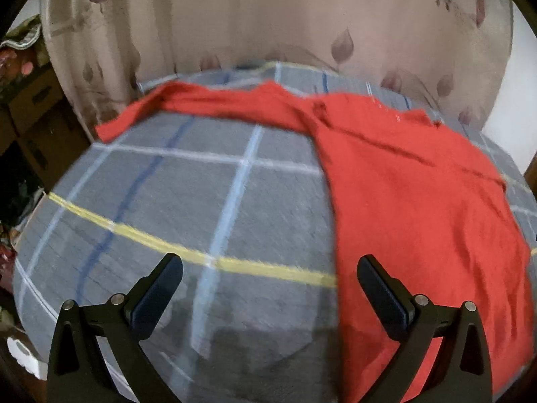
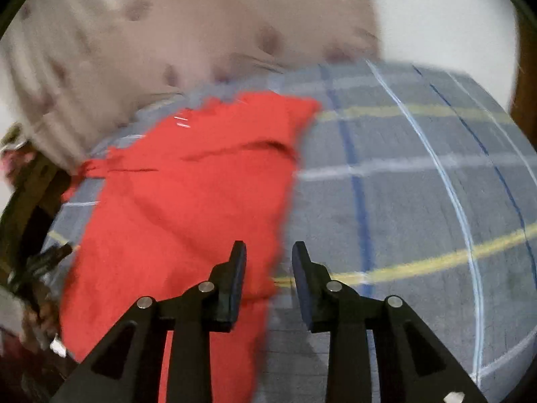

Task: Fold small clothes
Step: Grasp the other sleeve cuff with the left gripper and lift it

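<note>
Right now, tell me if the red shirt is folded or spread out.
Mostly spread. The red shirt lies open on the plaid cover, one sleeve stretched out sideways; the other side looks turned in.

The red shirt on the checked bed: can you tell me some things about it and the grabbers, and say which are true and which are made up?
1. The red shirt lies on a grey checked cover. True.
2. The left gripper is squeezing the shirt. False: its jaws stand wide apart with nothing between them.
3. One long sleeve stretches out sideways from the shirt. True.
4. The right gripper has cloth pinched in it. False: its jaws are partly open and empty, beside the shirt's edge.
5. A curtain with a leaf pattern hangs behind the bed. True.
6. The shirt is already folded into a neat square. False: it is spread out and wrinkled.
</note>
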### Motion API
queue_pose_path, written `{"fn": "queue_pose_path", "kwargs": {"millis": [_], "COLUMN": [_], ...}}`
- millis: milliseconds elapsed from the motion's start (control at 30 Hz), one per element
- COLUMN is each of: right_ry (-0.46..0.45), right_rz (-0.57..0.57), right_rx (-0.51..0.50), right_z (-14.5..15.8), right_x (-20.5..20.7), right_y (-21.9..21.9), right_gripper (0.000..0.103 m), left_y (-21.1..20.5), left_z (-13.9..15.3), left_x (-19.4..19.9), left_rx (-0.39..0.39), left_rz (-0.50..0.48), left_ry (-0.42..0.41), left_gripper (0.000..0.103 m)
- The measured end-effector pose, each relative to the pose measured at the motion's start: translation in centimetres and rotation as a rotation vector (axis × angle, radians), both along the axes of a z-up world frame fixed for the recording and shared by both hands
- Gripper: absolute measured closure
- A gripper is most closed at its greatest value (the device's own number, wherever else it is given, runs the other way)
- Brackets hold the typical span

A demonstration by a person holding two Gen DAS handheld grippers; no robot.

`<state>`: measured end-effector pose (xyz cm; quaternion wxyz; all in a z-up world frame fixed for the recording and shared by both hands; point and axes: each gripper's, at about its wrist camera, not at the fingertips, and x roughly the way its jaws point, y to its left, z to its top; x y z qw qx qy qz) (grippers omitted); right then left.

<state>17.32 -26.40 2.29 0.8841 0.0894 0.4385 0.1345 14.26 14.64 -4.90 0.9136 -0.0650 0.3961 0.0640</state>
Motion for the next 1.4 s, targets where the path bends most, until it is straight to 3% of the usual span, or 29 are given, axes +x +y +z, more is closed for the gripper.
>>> {"fn": "queue_pose_path", "kwargs": {"millis": [33, 67, 100, 133, 200, 233, 333, 400, 500, 600, 800, 867, 967, 1033, 1100, 1133, 1200, 1400], "right_ry": [-0.014, -0.022, -0.010, 0.005, 0.039, 0.025, -0.078, -0.111, -0.079, -0.034, -0.004, 0.001, 0.012, 0.011, 0.010, 0.010, 0.012, 0.012], "right_rz": [0.031, 0.091, 0.141, 0.171, 0.236, 0.253, 0.253, 0.225, 0.200, 0.205, 0.262, 0.266, 0.262, 0.256, 0.250, 0.249, 0.238, 0.206], "right_rx": [0.007, -0.004, -0.032, -0.061, -0.172, -0.174, -0.109, -0.082, -0.034, -0.017, -0.097, -0.102, -0.095, -0.089, -0.082, -0.080, -0.069, 0.001], "right_z": [0.3, 0.3, -0.2, -0.7, -2.2, -2.1, -0.5, 0.2, -0.5, -2.0, -3.8, -4.0, -4.2, -4.2, -4.3, -4.2, -4.2, -4.1], "right_x": [0.0, 0.0, 0.3, 0.4, 1.1, 1.2, 1.4, 2.2, 3.9, 4.8, 3.6, 3.7, 3.9, 3.8, 3.8, 3.7, 3.8, 4.0], "right_y": [0.5, 2.2, 3.6, 4.3, 6.9, 7.5, 8.0, 8.2, 8.5, 9.2, 11.5, 11.6, 11.4, 11.3, 11.3, 11.2, 11.0, 9.7], "right_gripper": [0.059, 0.033, 0.026, 0.029, 0.051, 0.052, 0.050, 0.042, 0.040, 0.040, 0.039, 0.039, 0.039, 0.039, 0.039, 0.039, 0.039, 0.036], "left_y": [1.0, 1.6, 2.9, 4.7, 7.3, 9.2, 12.4, 15.3, 18.1, 21.0, 27.0, 28.3, 29.0, 29.1, 29.5, 29.7, 30.0, 27.7], "left_z": [0.5, 0.8, 1.3, 1.8, 2.4, 2.7, 2.9, 2.7, 2.2, 1.1, -2.1, -2.8, -2.8, -2.8, -3.2, -3.4, -3.2, 3.7], "left_x": [0.4, 0.8, 1.4, 2.2, 3.8, 5.1, 8.3, 10.4, 12.8, 15.2, 17.0, 17.0, 17.6, 17.4, 18.0, 18.4, 18.7, 17.5], "left_rx": [-0.025, -0.047, -0.095, -0.174, -0.272, -0.313, -0.348, -0.375, -0.437, -0.551, -0.813, -0.889, -0.897, -0.879, -0.884, -0.868, -0.810, -0.633], "left_rz": [0.005, 0.010, 0.017, 0.014, 0.020, 0.028, 0.032, 0.089, 0.124, 0.183, 0.419, 0.475, 0.500, 0.532, 0.539, 0.546, 0.560, 0.468], "left_ry": [-0.010, -0.016, -0.026, -0.039, -0.055, -0.066, -0.064, -0.076, -0.065, -0.034, -0.063, -0.125, -0.140, -0.159, -0.120, -0.088, -0.074, -0.240], "left_gripper": [0.000, 0.000, 0.000, 0.000, 0.000, 0.000, 0.000, 0.000, 0.001, 0.001, 0.001, 0.001, 0.001, 0.016, 0.077, 0.090, 0.096, 0.096]}}
